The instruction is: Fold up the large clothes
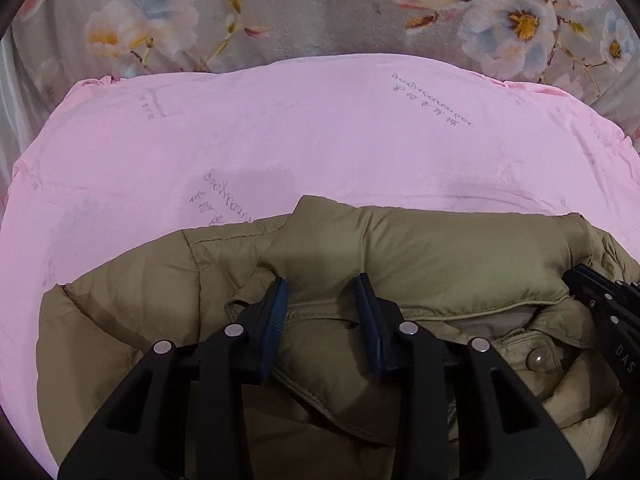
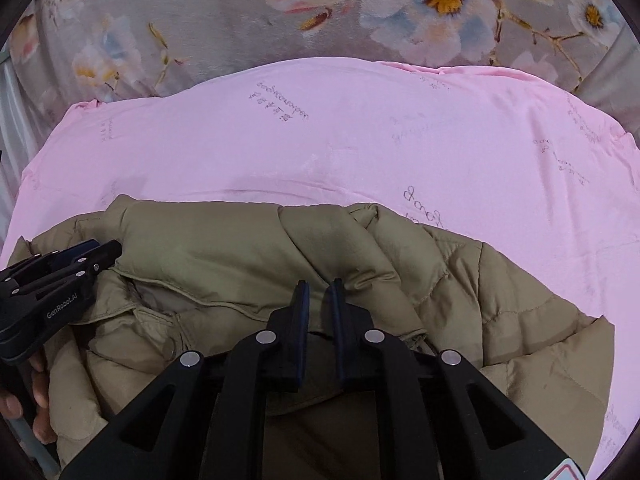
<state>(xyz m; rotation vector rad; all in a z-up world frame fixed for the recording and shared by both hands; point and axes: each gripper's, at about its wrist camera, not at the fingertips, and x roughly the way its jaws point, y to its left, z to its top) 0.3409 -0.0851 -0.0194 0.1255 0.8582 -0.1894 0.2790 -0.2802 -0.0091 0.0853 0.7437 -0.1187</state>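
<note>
Both left gripper (image 1: 322, 304), right gripper (image 2: 319, 300) jaws pinch jacket (image 1: 440, 248) on pink sheet (image 1: 320, 128); floral blanket (image 1: 300, 8).

A smooth pink sheet printed with faint grey cursive lettering (image 1: 320, 140) covers the flat surface across the middle of both views, and the lettering sits scattered at different angles. Its far edge is slightly puckered at the corners. Beyond that edge lies a plush grey fabric with large white, blue and pink flowers with yellow centres and thin brown stems (image 1: 500, 20); in the right wrist view the same floral fabric (image 2: 420, 0) fills the top. At the far left, pale vertical folds of whitish cloth (image 1: 12, 120) hang beside the sheet. The light is soft and even, with only faint shadows on the pink sheet.
</note>
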